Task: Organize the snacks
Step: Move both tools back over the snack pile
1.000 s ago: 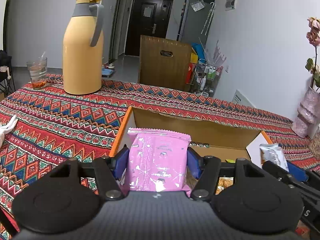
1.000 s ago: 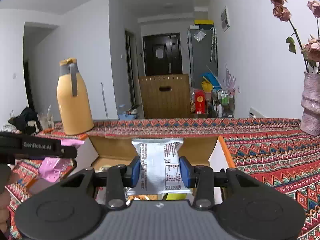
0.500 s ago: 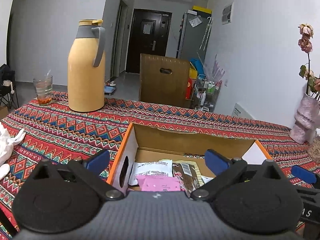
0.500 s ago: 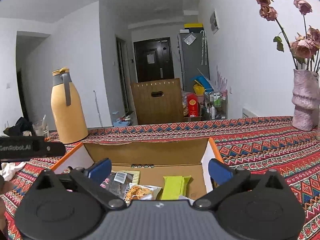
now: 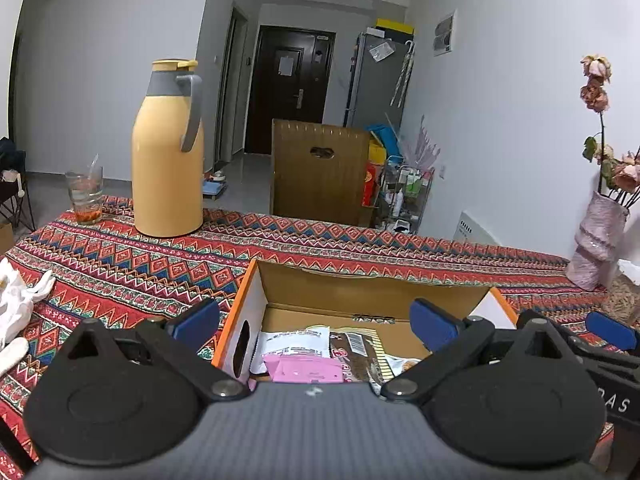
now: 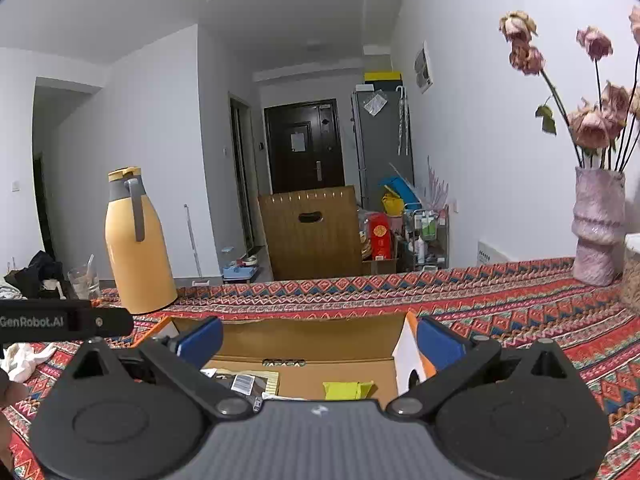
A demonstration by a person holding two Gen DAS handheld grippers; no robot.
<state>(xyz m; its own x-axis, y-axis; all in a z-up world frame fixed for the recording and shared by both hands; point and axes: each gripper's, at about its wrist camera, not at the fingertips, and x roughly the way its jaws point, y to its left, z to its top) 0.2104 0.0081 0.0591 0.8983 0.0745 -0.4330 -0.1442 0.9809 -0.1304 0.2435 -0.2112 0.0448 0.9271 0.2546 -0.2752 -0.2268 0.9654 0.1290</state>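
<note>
On counter (image 5: 120,264): patterned cloth, yellow flask (image 5: 168,152) far left.
Box (image 5: 360,292): cardboard, open, mid-counter.
Left claw (image 5: 316,322): released, empty, over box.
Right claw (image 6: 320,340): released, empty, over box.
Snacks: pink packet (image 5: 306,368) and green packet (image 6: 346,389) inside box.
</note>
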